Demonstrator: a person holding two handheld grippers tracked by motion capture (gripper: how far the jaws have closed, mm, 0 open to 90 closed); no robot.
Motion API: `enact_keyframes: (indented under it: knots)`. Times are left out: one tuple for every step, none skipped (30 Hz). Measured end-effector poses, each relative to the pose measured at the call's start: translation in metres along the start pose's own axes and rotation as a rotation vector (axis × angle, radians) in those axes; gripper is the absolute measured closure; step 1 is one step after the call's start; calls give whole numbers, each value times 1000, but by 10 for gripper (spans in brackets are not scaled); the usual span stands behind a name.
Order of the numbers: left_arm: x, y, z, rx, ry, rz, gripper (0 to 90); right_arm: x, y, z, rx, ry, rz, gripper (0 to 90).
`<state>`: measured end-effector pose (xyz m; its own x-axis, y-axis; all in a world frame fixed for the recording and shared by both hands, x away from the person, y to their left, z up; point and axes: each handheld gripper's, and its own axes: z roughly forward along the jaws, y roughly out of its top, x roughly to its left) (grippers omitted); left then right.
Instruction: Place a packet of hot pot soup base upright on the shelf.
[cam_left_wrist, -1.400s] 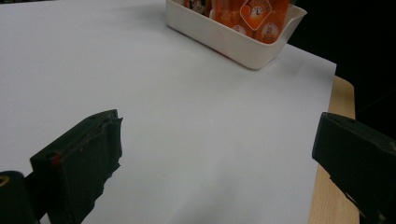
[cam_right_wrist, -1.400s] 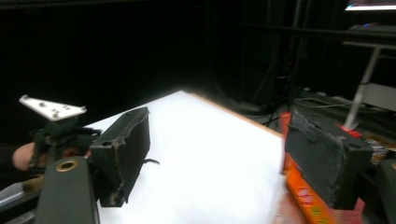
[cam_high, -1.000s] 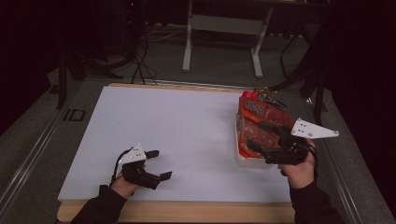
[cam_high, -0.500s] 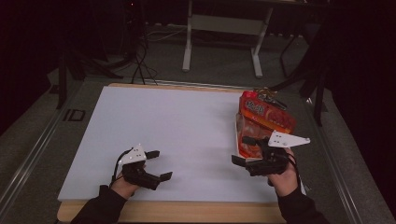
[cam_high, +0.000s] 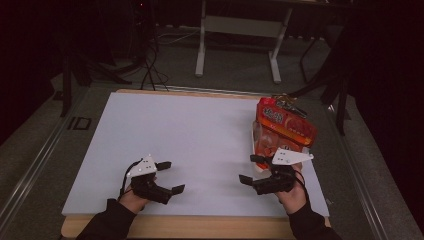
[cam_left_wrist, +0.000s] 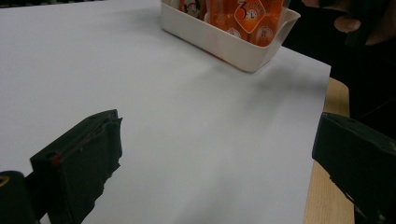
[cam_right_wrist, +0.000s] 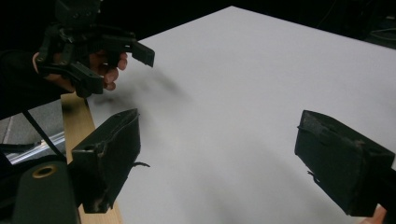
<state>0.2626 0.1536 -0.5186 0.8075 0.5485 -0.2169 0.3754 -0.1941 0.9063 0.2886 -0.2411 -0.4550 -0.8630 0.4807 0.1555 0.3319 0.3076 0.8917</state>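
— Well, both our claws hang open and empty: the left claw low at the near edge of the table, the right claw just beside the white tub of orange packets.

— So where could we slip?

— The tub sits close to the table's right edge, and the packets stand tilted above its rim. If we reach in from the inner side and nudge it, we judge it could slide off or spill.

— Then we come at it from above.
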Motion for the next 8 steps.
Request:
enact_keyframes:
  knots:
    - [0, 0, 0, 0, 0, 0, 18, 0, 0, 0, 0, 0, 0, 141]
    - [0, 0, 0, -2, -2, 1, 18, -1, -1, 1, -2, 0, 0, 142]
    - [0, 0, 0, -4, -3, 1, 18, -1, -3, 4, 5, -9, -8, 142]
    - [-1, 0, 0, -5, -2, 4, 18, -1, -4, 5, 8, -12, -7, 142]
    - [0, 1, 0, -7, -2, 6, 18, -1, -5, 6, 13, -13, -7, 142]
    - [0, 1, -1, -8, -2, 4, 18, -1, -6, 7, 17, -14, -14, 142]
    - [0, 1, -1, -9, -1, 5, 18, -1, -7, 7, 23, -18, -15, 142]
    - [0, 1, -1, -11, -1, 5, 18, -1, -7, 8, 25, -20, -18, 142]
